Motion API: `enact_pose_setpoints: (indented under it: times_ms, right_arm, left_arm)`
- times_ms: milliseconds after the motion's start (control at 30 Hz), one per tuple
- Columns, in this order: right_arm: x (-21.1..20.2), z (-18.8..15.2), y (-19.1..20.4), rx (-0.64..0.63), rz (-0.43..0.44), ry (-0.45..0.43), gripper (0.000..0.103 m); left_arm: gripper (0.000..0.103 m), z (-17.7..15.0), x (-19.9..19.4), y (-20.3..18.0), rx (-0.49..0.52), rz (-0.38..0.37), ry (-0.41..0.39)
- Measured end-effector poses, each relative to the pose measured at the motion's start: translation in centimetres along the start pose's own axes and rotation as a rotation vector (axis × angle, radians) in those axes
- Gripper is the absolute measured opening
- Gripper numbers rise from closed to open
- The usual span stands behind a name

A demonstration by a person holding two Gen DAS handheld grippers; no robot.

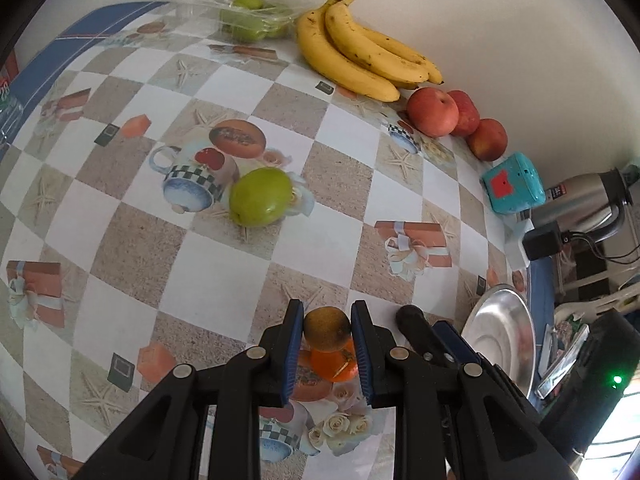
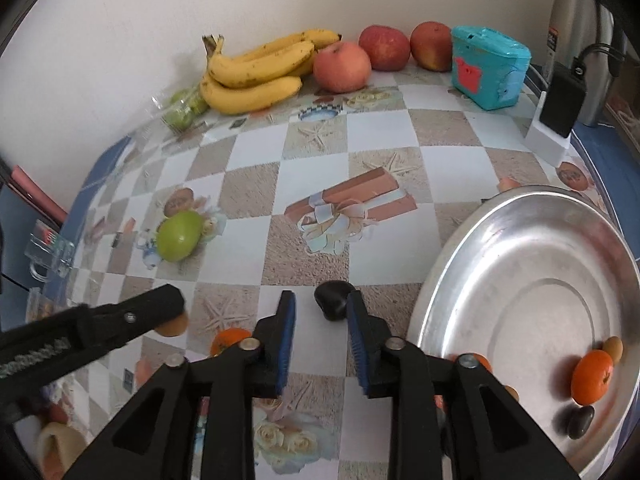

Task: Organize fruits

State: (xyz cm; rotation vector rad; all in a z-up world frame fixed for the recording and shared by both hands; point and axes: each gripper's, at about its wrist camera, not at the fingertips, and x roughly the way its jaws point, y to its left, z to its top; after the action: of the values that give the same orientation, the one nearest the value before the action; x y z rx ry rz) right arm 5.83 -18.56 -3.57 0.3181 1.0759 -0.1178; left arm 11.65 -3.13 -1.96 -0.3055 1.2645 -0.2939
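Beside the metal plate (image 2: 520, 248), the left gripper (image 1: 326, 340) is clamping a small brown fruit (image 1: 327, 328) while the right gripper (image 2: 321, 312) is sitting part-open around a dark fruit (image 2: 334, 299), which is needing a centred, gentle squeeze.

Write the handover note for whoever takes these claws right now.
Left claw: shut on a small brown fruit.
Right claw: open, a dark fruit between its tips, beside the metal plate.
Done: a tangerine and a second dark fruit lie in the plate.
Left: both fruits above, the loose tangerine, the green fruit. Bananas and apples line the wall.
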Motion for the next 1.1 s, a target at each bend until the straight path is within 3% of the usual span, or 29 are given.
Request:
enact_pose_setpoints:
  times_ms: [500,633,1100]
  right_arm:
    - [2.6,0.3,0.6,-0.032,-0.064,0.025,0.039]
    - [2.5,0.3,0.4,-0.033,-0.080,0.023,0.029]
    - [1.9,0.2,-0.3,0.011,-0.040,0.017,0.027]
  left_arm:
    - [0.026,0.0,0.8,0.4,-0.011,-0.011,0.026]
    - [0.026,0.0,0.9,0.5,-0.012,-0.009,0.030]
    - [0.026,0.3,1.8,1.1,-0.019,0.021,0.041]
